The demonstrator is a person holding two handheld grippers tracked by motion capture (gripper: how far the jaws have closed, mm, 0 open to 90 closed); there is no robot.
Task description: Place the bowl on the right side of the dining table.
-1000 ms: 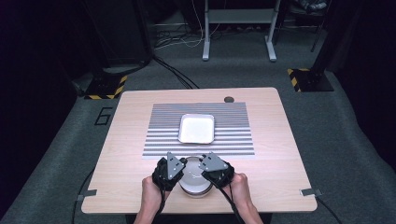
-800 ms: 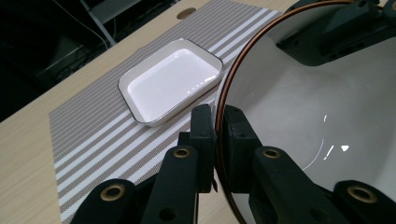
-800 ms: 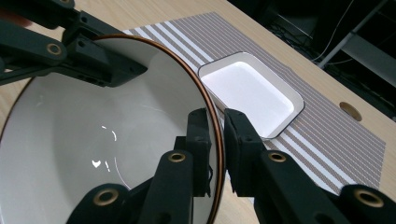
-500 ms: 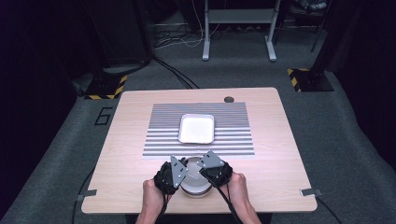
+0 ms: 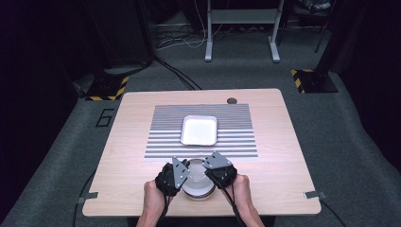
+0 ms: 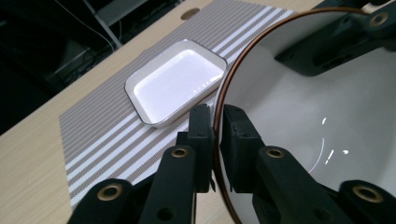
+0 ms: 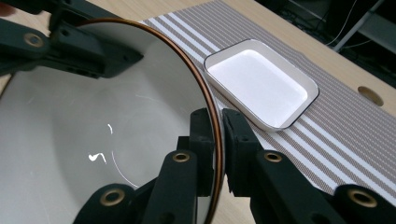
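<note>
Bowl (image 5: 197, 183): near worktop (image 5: 283, 156) edge, just short of the striped mat (image 5: 236, 127)
Left gripper (image 6: 215, 122): clamped on its rim
Right gripper (image 7: 215, 125): clamped on the opposite rim (2 grips)
Tray (image 5: 199, 130): on mat

Two handheld claws, each of black plastic. Left claw (image 5: 182, 173) and right claw (image 5: 208, 171) each carry a grey three-cornered plate on top, the plates nearest the striped mat (image 5: 161, 142). Bare forearms and hands behind them, no sleeves visible. A thin black cable trails from each claw back over the wrist, away from the mat. In the gripper views the jaws are blocky, matt black, squared at the tips; the link arms beneath them bear brass-coloured ringed rivets at the pivots.
</note>
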